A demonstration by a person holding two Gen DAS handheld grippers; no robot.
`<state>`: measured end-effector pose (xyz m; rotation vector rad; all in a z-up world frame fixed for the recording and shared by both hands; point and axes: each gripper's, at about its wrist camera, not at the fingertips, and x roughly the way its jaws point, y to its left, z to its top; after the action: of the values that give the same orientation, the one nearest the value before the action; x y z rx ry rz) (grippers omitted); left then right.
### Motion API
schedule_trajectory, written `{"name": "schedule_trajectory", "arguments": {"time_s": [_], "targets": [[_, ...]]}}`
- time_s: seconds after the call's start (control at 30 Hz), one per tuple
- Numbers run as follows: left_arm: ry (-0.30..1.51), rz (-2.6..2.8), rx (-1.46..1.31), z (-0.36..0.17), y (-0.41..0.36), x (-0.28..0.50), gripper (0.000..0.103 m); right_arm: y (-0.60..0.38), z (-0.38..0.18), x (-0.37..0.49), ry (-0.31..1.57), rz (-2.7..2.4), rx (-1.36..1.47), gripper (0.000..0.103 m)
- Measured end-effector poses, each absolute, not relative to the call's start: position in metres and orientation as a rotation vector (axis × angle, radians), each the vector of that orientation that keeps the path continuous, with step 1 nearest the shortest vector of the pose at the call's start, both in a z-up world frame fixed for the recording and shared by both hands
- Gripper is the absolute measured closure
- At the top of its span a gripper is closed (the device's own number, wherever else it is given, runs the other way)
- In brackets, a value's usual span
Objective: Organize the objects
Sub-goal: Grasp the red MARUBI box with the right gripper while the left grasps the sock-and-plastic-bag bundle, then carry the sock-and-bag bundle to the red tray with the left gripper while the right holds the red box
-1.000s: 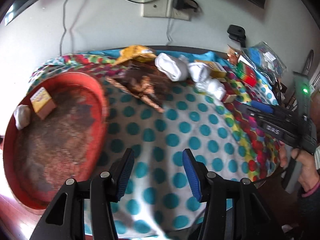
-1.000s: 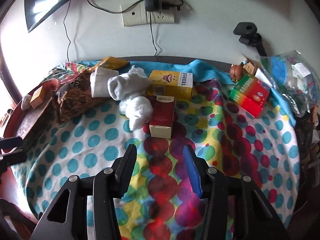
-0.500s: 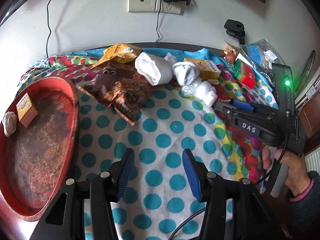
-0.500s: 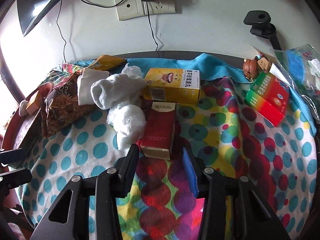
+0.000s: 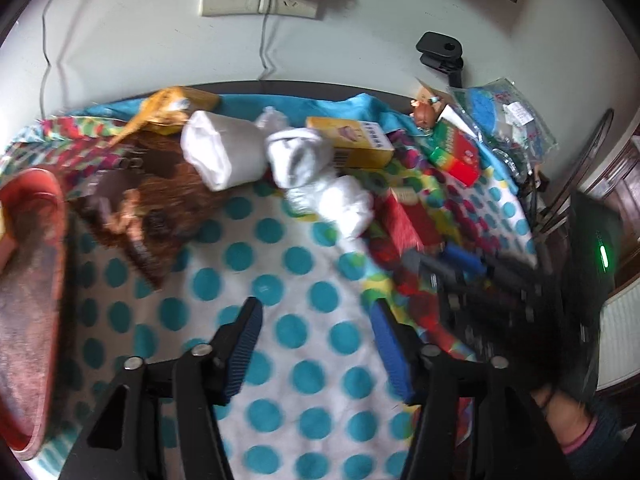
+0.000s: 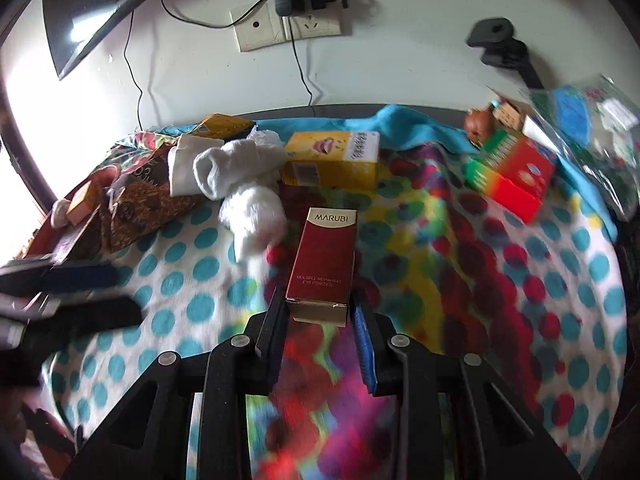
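Note:
A dark red MARUBI box (image 6: 326,256) lies lengthwise on the spotted cloth. My right gripper (image 6: 319,300) is shut on its near end, a pad pressed against each side. In the left wrist view the same red box (image 5: 404,220) shows at the right, with the right gripper (image 5: 440,261) blurred behind it. My left gripper (image 5: 315,312) hovers over the white and teal part of the cloth. Its jaws are opening and nothing is between them. From the right wrist view the left gripper (image 6: 128,295) comes in at the left edge.
White socks (image 6: 236,168) and a white bundle (image 6: 256,208) lie just left of the red box. Behind are a yellow box (image 6: 336,160), a red-green box (image 6: 512,176) and a brown snack bag (image 6: 144,200). A red tray (image 5: 28,280) sits far left.
My right gripper moved forward and closed on the red box's near end. My left gripper slid right across the cloth, away from the tray, and its jaws widened.

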<state>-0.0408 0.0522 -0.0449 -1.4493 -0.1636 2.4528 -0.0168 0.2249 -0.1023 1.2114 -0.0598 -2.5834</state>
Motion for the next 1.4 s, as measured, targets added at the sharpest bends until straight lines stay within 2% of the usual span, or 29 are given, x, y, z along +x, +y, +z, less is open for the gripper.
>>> {"name": "schedule_trajectory", "arguments": {"time_s": [0.13, 0.4, 0.53, 1.03, 1.1, 1.17, 1.4], "targets": [[-0.296, 2.407, -1.474, -0.049, 0.065, -0.062, 0.042, 0.24, -0.101, 0.002, -0.103, -2.569, 1.209, 0.074], [-0.7, 2.351, -1.565, -0.061, 0.066, -0.111, 0.04, 0.257, -0.099, 0.009, -0.188, -2.551, 1.179, 0.074], [-0.804, 2.359, -1.607, -0.069, 0.064, -0.127, 0.039, 0.259, -0.101, 0.009, -0.218, -2.532, 1.162, 0.074], [-0.737, 2.48, -1.68, -0.089, 0.073, -0.138, 0.039, 0.26, -0.106, 0.006, -0.269, -2.481, 1.151, 0.074], [-0.677, 2.496, -1.668, -0.088, 0.075, -0.137, 0.041, 0.26, -0.107, 0.006, -0.271, -2.48, 1.154, 0.074], [-0.617, 2.51, -1.645, -0.086, 0.076, -0.134, 0.06, 0.259, -0.108, 0.006, -0.274, -2.479, 1.159, 0.074], [-0.46, 2.511, -1.591, -0.081, 0.083, -0.121, 0.064, 0.257, -0.108, 0.006, -0.27, -2.478, 1.168, 0.074]]}}
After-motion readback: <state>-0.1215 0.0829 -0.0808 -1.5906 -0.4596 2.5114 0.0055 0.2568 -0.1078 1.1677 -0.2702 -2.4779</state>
